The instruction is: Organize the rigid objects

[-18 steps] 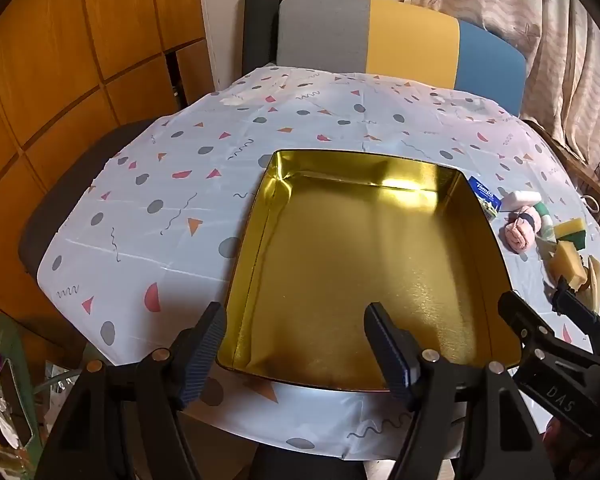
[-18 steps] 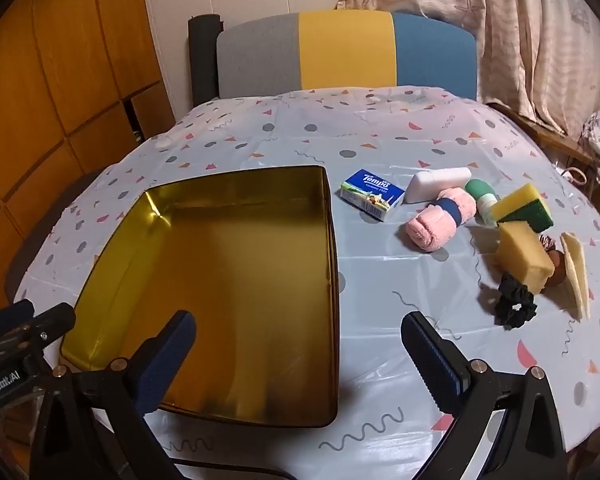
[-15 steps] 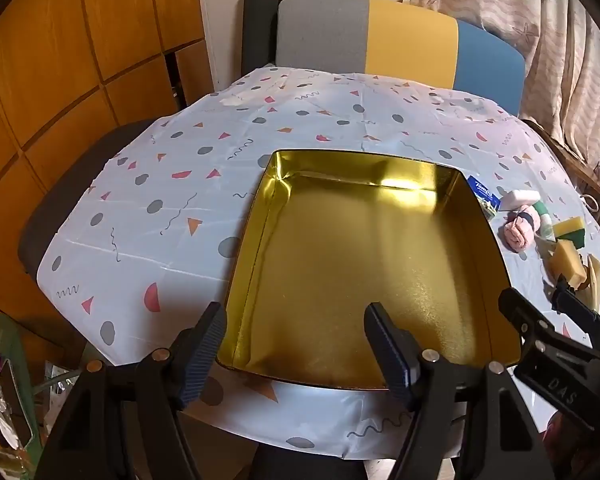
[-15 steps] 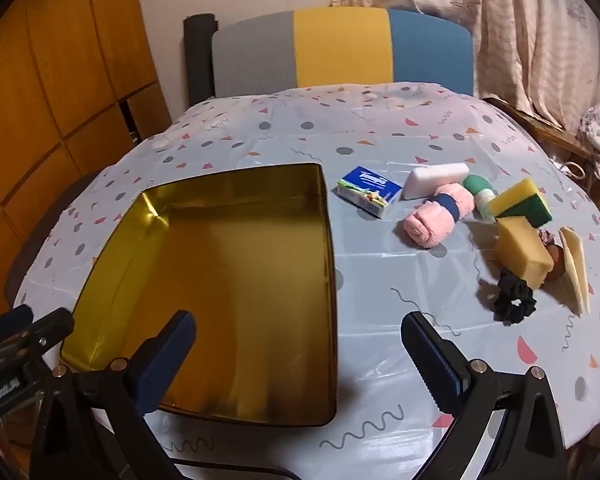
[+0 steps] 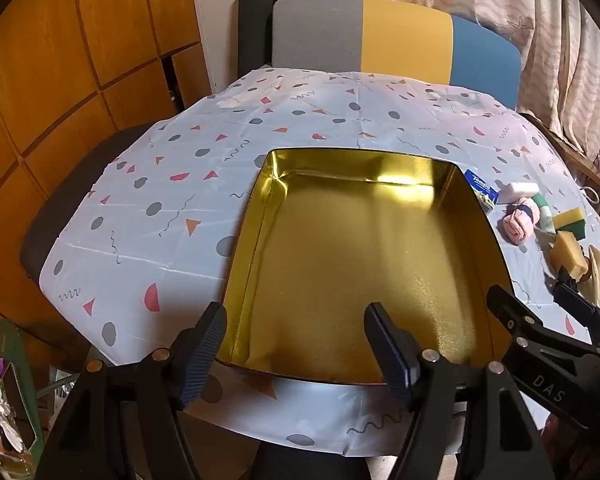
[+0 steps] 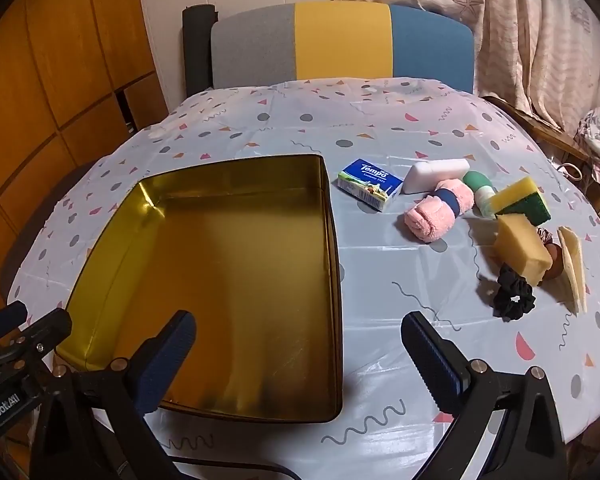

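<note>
An empty gold metal tray (image 5: 256, 236) (image 6: 334, 240) lies on the patterned tablecloth. To its right sits a cluster: a blue tissue pack (image 6: 370, 185), a white bar (image 6: 434, 174), a rolled pink towel (image 6: 436, 214), a green-and-white bottle (image 6: 480, 194), a yellow-green sponge (image 6: 522, 200), a yellow block (image 6: 522, 250), a black scrunchie (image 6: 514, 296) and a pale wedge (image 6: 574, 268). My left gripper (image 5: 296, 340) hovers open above the tray's near edge. My right gripper (image 6: 296, 352) is open wide over the tray's near right corner. Neither holds anything.
A chair with a grey, yellow and blue back (image 6: 340, 44) stands at the far side of the round table (image 6: 380, 120). Wooden panelling (image 5: 60, 80) runs along the left and curtains (image 6: 540, 40) hang at the right. Clutter lies on the floor at the lower left (image 5: 4, 400).
Both views have shifted only slightly; the right gripper has drifted a little, and the objects on the table have not moved.
</note>
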Motion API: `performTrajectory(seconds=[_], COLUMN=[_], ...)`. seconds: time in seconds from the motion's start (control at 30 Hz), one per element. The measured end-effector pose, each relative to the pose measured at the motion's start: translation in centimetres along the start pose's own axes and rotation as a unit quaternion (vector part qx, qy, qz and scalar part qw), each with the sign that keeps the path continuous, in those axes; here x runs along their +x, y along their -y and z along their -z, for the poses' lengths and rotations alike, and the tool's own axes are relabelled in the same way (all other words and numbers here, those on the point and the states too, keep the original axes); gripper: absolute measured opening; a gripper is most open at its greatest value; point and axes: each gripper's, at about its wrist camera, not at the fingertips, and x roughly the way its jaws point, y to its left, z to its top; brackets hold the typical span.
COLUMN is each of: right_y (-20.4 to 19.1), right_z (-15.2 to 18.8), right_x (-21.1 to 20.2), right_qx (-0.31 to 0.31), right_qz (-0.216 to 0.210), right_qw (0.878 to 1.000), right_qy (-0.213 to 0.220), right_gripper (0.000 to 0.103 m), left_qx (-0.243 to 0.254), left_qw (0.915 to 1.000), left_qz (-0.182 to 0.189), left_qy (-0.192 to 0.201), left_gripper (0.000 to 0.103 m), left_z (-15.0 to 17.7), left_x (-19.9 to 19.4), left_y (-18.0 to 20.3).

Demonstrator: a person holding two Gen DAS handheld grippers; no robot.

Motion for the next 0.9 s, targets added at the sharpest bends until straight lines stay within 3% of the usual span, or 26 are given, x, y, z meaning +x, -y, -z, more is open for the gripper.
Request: performTrajectory(seconds=[0.9], right_y=[0.18], right_z=[0.12], right_x=[-0.33], right_qx=[0.0], right_qz=[0.003], right_qw=[1.0], right_qy=[0.004], right_gripper=[0.103], left_qx=[0.005], left_qw=[1.0], left_qz=[0.003], left_qy=[0.002], left_gripper=[0.072], left_z=[0.4], left_x=[-0.15], left_y=[0.55])
